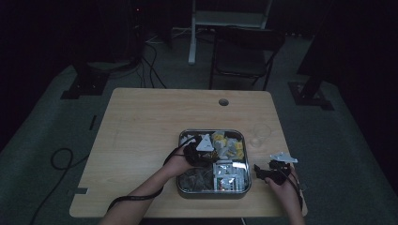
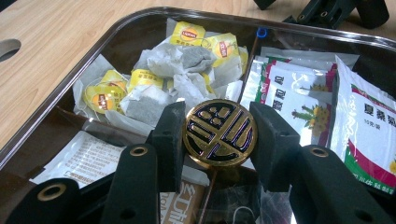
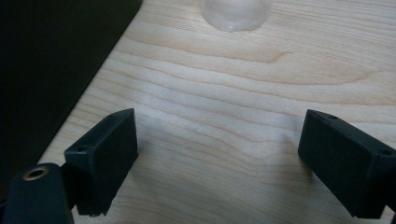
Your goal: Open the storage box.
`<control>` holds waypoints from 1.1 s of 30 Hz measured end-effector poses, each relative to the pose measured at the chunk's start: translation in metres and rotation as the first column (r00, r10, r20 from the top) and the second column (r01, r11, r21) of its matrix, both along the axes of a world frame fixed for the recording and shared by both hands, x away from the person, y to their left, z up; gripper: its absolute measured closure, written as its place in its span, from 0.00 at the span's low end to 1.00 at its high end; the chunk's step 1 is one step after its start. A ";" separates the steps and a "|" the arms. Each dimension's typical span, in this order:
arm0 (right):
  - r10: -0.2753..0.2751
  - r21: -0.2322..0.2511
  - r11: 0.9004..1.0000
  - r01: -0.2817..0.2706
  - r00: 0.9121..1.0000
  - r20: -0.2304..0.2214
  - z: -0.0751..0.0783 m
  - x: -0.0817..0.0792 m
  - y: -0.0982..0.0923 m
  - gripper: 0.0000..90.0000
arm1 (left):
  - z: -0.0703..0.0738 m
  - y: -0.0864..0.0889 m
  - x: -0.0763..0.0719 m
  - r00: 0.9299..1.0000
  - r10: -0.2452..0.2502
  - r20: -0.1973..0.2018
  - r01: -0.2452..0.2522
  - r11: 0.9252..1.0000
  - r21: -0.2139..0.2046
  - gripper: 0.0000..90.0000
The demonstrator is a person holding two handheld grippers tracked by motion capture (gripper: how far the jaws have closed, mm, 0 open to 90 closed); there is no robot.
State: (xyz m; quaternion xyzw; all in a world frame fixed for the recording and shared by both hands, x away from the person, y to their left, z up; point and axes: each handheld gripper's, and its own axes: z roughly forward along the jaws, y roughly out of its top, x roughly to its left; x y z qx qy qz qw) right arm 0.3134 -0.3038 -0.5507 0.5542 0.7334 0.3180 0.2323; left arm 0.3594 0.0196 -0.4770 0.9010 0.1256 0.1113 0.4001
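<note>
Left tool is clamped on a round gold-and-dark-blue disc, one pad on each side of its rim, patterned face toward the camera. The disc sits inside the metal tray, just above the packets at tray centre; whether it is lifted clear or resting on them I cannot tell. In the high view the left tool is over tray centre with the forearm coming in from the near edge.

Relative to the tray: yellow-labelled tea bags fill the far compartment beyond the disc, white sachets with red and green print lie beside the disc toward the right tool, flat packets on the other side.

Right tool rests on the surface just outside the tray's right wall, jaws wide, nothing between them. A clear glass stands ahead of it on bare wood.

Key relation: the disc is already centred in the left tool's grip, so the left hand does the work. Likely next move is straight up and out over the tray wall; the glass lies beyond that wall on the right-tool side.
</note>
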 end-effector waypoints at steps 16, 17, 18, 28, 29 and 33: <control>0.000 0.000 1.000 0.000 1.000 -0.001 0.000 0.000 0.000 0.13 | 0.016 0.005 0.002 1.000 0.006 -0.029 -0.006 1.000 -0.018 0.66; 0.001 -0.001 1.000 -0.001 1.000 0.001 0.000 0.000 0.000 0.13 | 0.019 0.006 0.002 1.000 0.008 -0.026 -0.009 1.000 -0.020 0.66; 0.000 -0.001 1.000 0.000 1.000 0.000 0.000 0.000 0.000 0.13 | 0.021 0.007 0.002 1.000 0.007 -0.023 -0.007 1.000 -0.020 0.66; 0.002 -0.002 1.000 -0.002 1.000 0.001 0.000 0.000 0.000 0.13 | 0.044 0.027 0.004 0.999 0.044 0.012 -0.044 0.998 -0.042 0.66; 0.002 -0.002 1.000 -0.002 1.000 0.000 0.000 0.000 0.000 0.13 | 0.046 0.030 0.004 0.998 0.053 0.016 -0.052 0.998 -0.040 0.66; 0.002 -0.002 1.000 -0.002 1.000 0.000 0.000 0.000 0.000 0.13 | 0.050 0.040 0.007 0.997 0.070 0.009 -0.070 0.997 -0.036 0.66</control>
